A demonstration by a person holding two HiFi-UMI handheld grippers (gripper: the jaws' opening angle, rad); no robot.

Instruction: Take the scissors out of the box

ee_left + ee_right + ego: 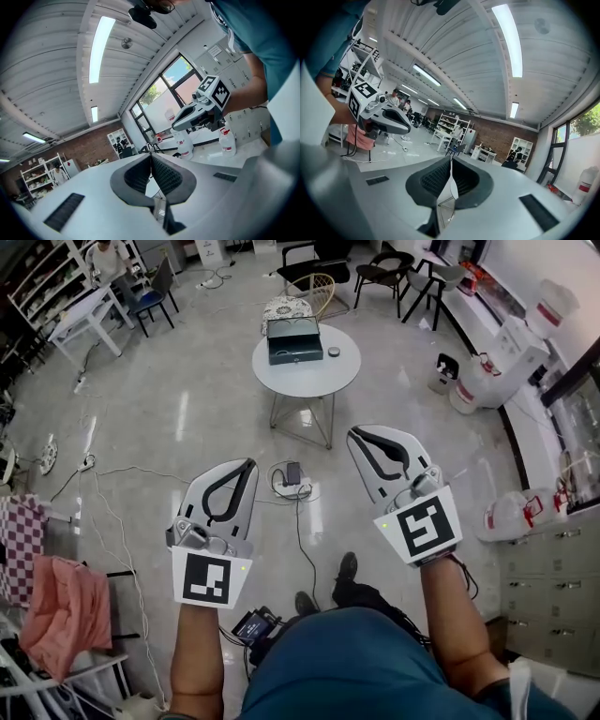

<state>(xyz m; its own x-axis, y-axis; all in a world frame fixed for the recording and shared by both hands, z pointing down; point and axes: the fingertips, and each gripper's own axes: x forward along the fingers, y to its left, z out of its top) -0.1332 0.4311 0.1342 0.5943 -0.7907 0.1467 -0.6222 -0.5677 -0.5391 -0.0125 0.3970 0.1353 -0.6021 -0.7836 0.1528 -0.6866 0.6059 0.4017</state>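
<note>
well, we are reading this as the approach step: the dark green rectangular box (293, 340) is sitting on the round white table (309, 381), far ahead of us across the glossy pale floor (187, 409) and well apart from both tools. the scissors are not showing; we are judging them to be inside that box, which is too small and dark from here to look into. we are holding the left gripper (246, 467) and the right gripper (356, 434) out in front of us, each with its jaws pressed together on nothing. the next move is calling for closing the gap to the table, stepping past the black cables and power strip (291, 479) lying between, then spreading one pair of jaws above the box before reaching in.
</note>
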